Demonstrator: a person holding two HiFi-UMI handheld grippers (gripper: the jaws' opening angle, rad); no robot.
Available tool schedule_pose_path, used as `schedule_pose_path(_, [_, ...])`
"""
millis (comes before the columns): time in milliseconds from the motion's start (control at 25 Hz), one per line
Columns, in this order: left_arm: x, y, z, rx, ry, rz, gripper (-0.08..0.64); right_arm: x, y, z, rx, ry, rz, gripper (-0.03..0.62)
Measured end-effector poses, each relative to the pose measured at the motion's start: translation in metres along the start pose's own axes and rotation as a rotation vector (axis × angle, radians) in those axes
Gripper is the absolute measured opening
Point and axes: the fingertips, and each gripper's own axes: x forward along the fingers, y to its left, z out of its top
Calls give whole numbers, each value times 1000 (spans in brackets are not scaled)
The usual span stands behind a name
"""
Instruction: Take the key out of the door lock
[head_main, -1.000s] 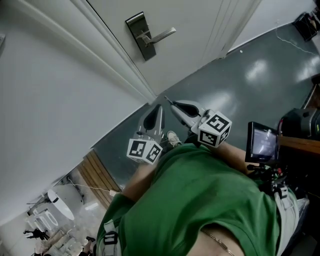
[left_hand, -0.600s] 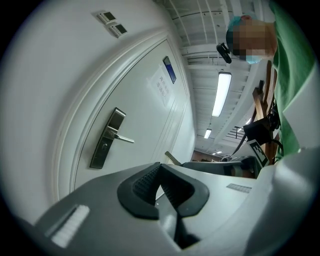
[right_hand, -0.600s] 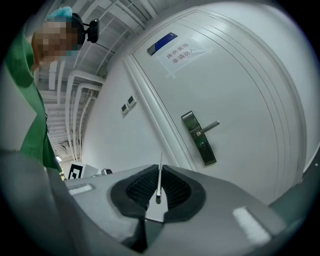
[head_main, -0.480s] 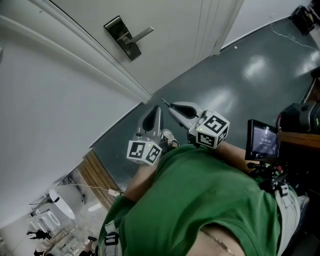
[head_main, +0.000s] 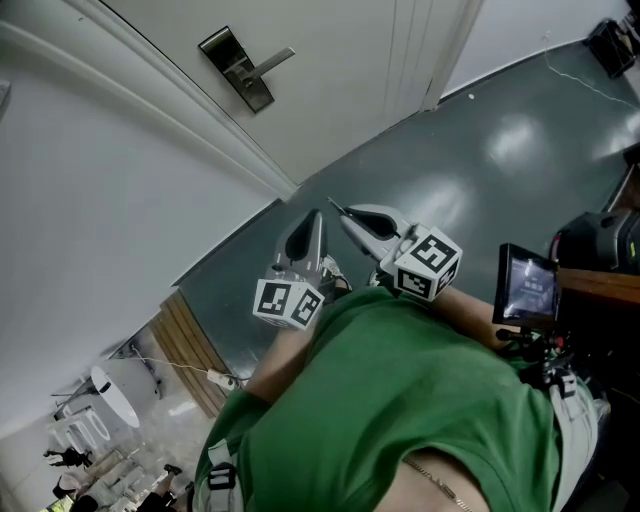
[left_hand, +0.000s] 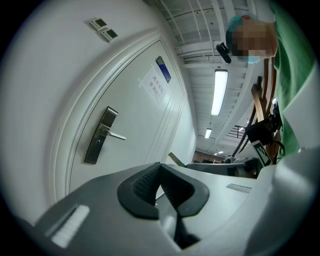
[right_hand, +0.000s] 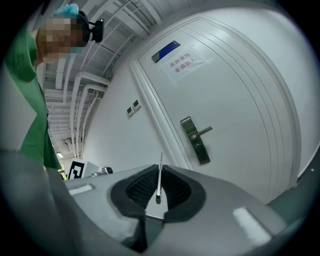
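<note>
Key (right_hand: 160, 159), thin and edge-on, sits pinched in the closed jaws of the right hand-held gripper (right_hand: 159, 169), well apart from the door lock (right_hand: 195, 141), which looks smaller than half a second ago: the person is backing off. Left hand-held gripper (left_hand: 160, 172) is closed on nothing. Removal looks done

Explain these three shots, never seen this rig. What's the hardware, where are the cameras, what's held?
No robot: a person holds a two-jaw gripper in each hand. The head view looks down from the person's head at the left gripper, right gripper, floor and door with its lock. The other two views ride on the grippers and look along their jaws. The left jaws are shut on nothing. The right jaws pinch a thin metal piece, apparently the key seen edge-on, away from the lock.
</note>
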Motion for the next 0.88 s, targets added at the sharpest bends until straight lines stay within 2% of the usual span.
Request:
schedule_pose_path(440, [-15,-4,-14,-24,8,44,3,-10,10,-16,-14,34,32,26])
schedule_pose_path(880, [-18,-1,-17,-25,18,46,3,-7,11,-24,-20,56,28,26])
